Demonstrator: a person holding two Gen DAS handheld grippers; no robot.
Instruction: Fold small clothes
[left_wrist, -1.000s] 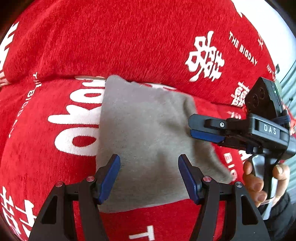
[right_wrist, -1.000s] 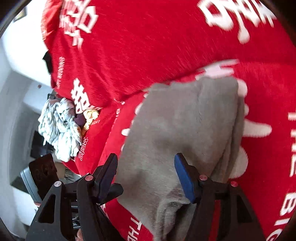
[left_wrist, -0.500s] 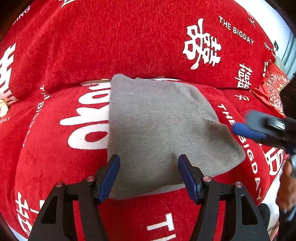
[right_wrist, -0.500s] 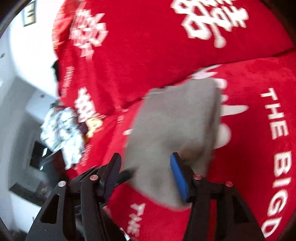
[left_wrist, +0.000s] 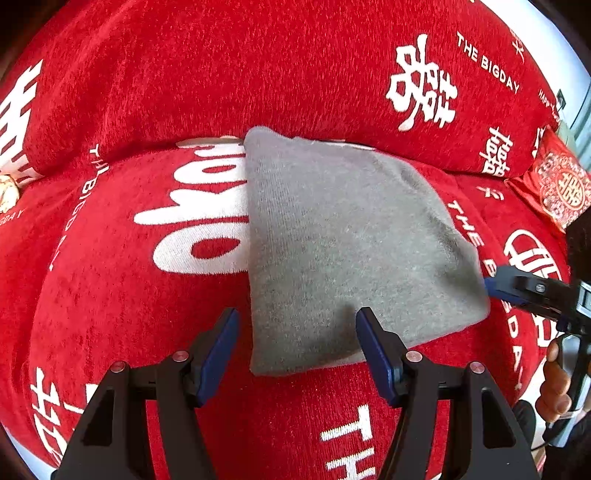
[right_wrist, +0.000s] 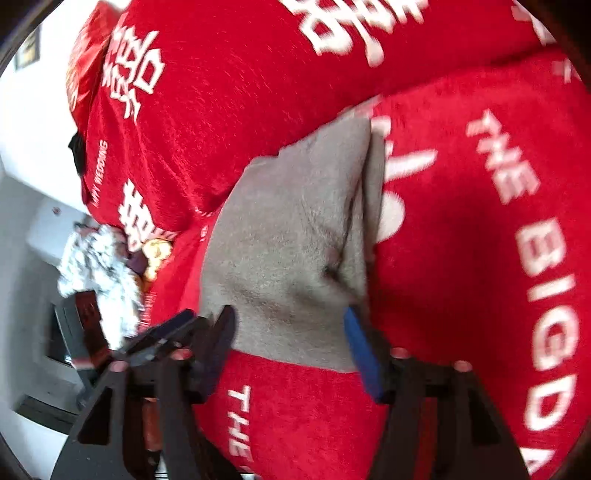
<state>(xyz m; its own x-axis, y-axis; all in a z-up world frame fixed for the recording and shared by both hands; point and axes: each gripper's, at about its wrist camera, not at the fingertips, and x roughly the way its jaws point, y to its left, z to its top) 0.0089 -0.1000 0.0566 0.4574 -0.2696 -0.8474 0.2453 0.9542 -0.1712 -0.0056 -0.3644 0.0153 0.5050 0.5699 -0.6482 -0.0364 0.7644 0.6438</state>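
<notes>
Step in hand: you look to be finishing one garment, with a fold laid and both tongs off the cloth; judge it as pressing flat or starting another fold
Left tongs (left_wrist: 295, 354): spread wide, holding nothing, hovering just above the near edge of the grey garment (left_wrist: 343, 251)
Right tongs (right_wrist: 288, 343): also spread apart and empty, near the garment's right corner; in the left view their blue tip (left_wrist: 496, 290) sits just beside that corner, and you cannot tell if it touches
How to do it well: if you fold again, take one near corner with each pair of tongs, bite through all layers, lift low, and lay the edge squarely onto the far edge; the plush sofa cover (left_wrist: 110, 295) will drag at the knit, so lift rather than slide
Where the garment is: on the red seat cushion, its far edge against the back cushion (left_wrist: 221, 74)
How it looks: soft grey knit, folded into a rough four-sided shape, narrower at the far end; the right view shows layered edges along one side and a dimple near the corner
Beside it: a crumpled pile of pale clothes (right_wrist: 99, 273) lies well apart
</notes>
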